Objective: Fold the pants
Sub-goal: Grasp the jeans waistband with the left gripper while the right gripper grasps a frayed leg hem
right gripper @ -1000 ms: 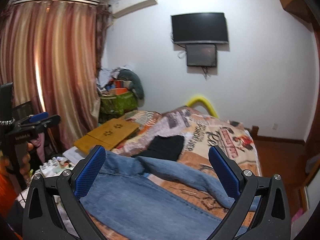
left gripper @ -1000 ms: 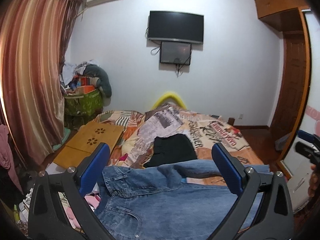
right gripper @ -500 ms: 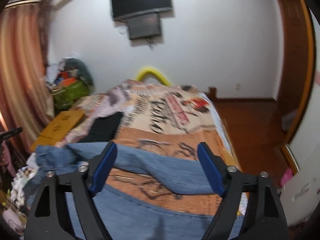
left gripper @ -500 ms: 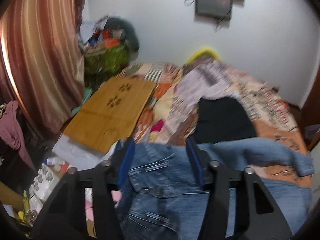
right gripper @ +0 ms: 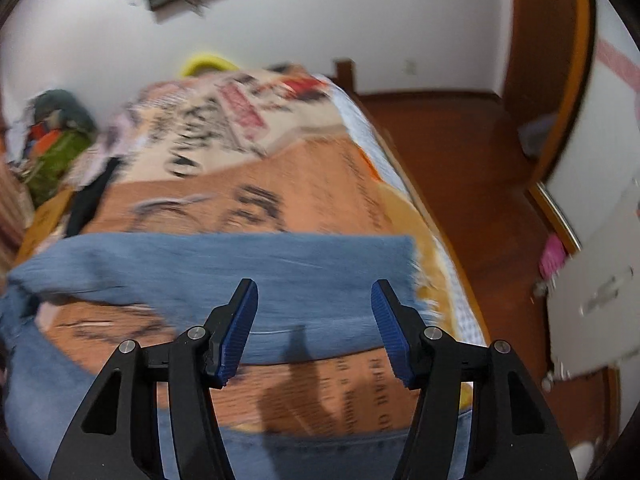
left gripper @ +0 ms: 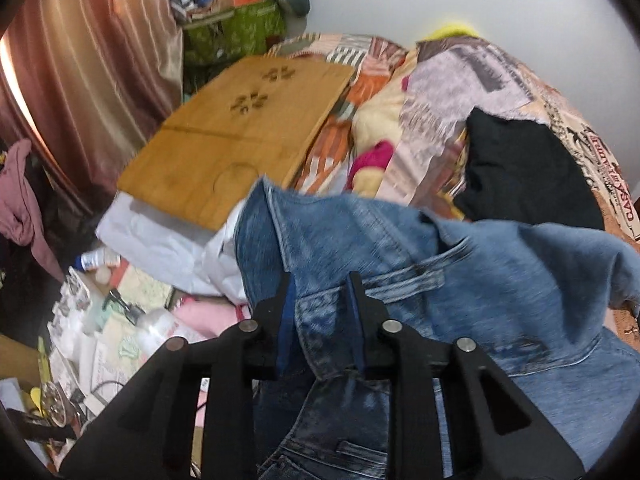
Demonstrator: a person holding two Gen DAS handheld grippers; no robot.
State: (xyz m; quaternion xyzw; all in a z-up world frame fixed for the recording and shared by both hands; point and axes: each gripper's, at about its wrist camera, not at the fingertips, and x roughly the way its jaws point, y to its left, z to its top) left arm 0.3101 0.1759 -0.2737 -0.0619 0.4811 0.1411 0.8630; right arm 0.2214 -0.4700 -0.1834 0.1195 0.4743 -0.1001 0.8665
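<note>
Blue jeans (left gripper: pixel 480 280) lie spread across a bed with a printed orange cover (right gripper: pixel 304 184). My left gripper (left gripper: pixel 320 280) points down at the waistband end near the bed's left edge. Its jaws are closing, with a bunch of denim between the blue pads (left gripper: pixel 289 320). Whether the pads press on it is not clear. My right gripper (right gripper: pixel 314 284) hovers over the upper pant leg (right gripper: pixel 240 264) close to its frayed hem. Its jaws are also closing and still stand wide, with the leg below the gap. The other leg (right gripper: pixel 60 400) runs along the bottom of the right wrist view.
A wooden lap tray (left gripper: pixel 240 128) and a black garment (left gripper: pixel 528 176) lie on the bed beyond the jeans. Bottles and papers (left gripper: pixel 100 340) clutter the floor by the curtain (left gripper: pixel 80 80). Right of the bed are wooden floor (right gripper: pixel 480 160) and a white cabinet (right gripper: pixel 600 280).
Both grippers have tipped down and dropped toward the jeans. Both pairs of jaws have narrowed, the left far more. The left came onto the waistband, the right over the leg's hem end.
</note>
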